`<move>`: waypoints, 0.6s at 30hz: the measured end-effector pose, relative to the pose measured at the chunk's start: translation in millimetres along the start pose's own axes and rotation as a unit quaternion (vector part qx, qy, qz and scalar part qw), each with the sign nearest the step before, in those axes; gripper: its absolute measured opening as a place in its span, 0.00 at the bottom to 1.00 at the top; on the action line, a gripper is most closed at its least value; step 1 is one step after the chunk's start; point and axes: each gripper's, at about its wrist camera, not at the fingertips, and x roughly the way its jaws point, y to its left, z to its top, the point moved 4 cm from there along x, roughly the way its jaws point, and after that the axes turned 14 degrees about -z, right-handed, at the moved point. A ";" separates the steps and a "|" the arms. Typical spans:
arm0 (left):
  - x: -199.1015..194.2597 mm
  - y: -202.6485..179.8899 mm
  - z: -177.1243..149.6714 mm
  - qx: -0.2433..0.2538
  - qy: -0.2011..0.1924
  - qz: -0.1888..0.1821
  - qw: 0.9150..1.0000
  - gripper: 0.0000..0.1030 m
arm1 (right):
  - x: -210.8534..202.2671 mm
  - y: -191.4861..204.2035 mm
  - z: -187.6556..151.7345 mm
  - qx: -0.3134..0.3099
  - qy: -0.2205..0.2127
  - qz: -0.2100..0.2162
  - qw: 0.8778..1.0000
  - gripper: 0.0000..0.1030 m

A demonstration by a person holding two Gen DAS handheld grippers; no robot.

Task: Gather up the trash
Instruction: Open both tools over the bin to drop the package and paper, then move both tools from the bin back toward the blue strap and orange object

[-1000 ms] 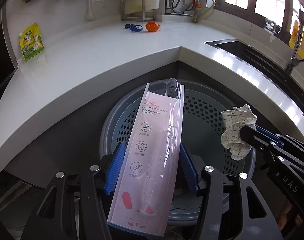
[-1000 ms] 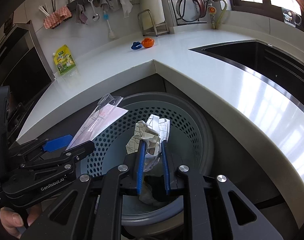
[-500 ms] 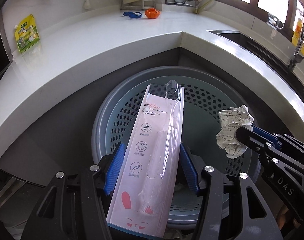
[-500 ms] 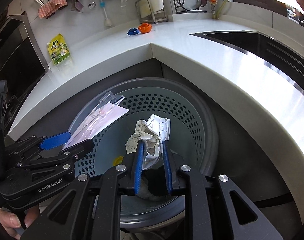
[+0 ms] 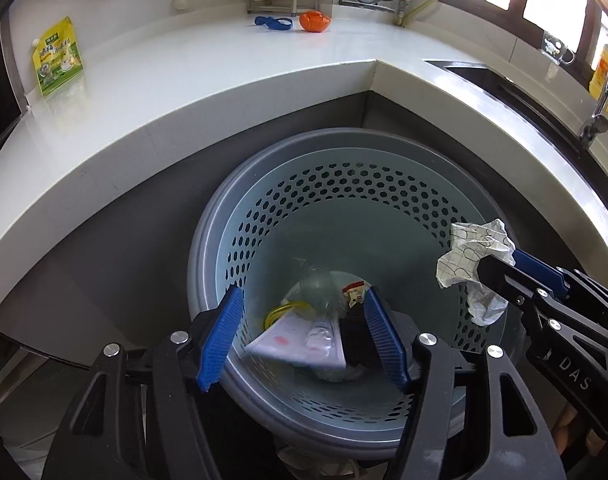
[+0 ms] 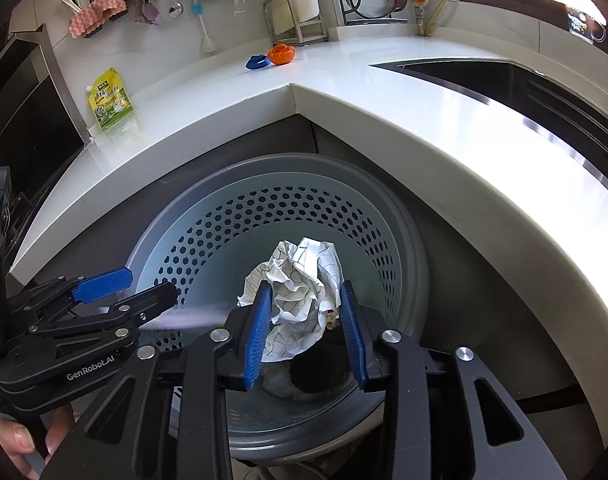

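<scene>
A grey perforated trash basket [image 5: 207,264] [image 6: 408,248] stands on the floor below the counter corner. My left gripper [image 5: 301,338] is open and empty above its near rim. The pink toothbrush package [image 5: 299,340] lies at the basket's bottom among other trash. My right gripper [image 6: 306,330] holds its jaws wider apart, with the crumpled patterned paper [image 6: 299,284] [image 5: 474,250] still between the pads over the basket. In the left wrist view the right gripper [image 5: 500,270] enters from the right with the paper at its tip.
A white L-shaped counter [image 5: 183,76] wraps behind the basket. On it lie a yellow-green pouch [image 5: 57,56], a blue item [image 5: 273,21] and an orange item [image 5: 314,21]. A sink [image 6: 524,80] is at the right. Utensils hang on the back wall.
My left gripper opened and the toothbrush package dropped into the basket. My right gripper's jaws widened around the crumpled paper.
</scene>
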 end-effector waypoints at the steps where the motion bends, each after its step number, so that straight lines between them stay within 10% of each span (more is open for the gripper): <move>1: 0.0 0.5 0.4 -0.001 0.000 -0.001 1.000 0.62 | -0.3 -0.8 0.2 0.001 0.000 0.000 1.000 0.36; 18: -3.0 5.2 0.2 -0.001 -0.004 0.012 1.000 0.70 | -1.9 -6.4 0.8 0.009 -0.003 -0.002 1.000 0.45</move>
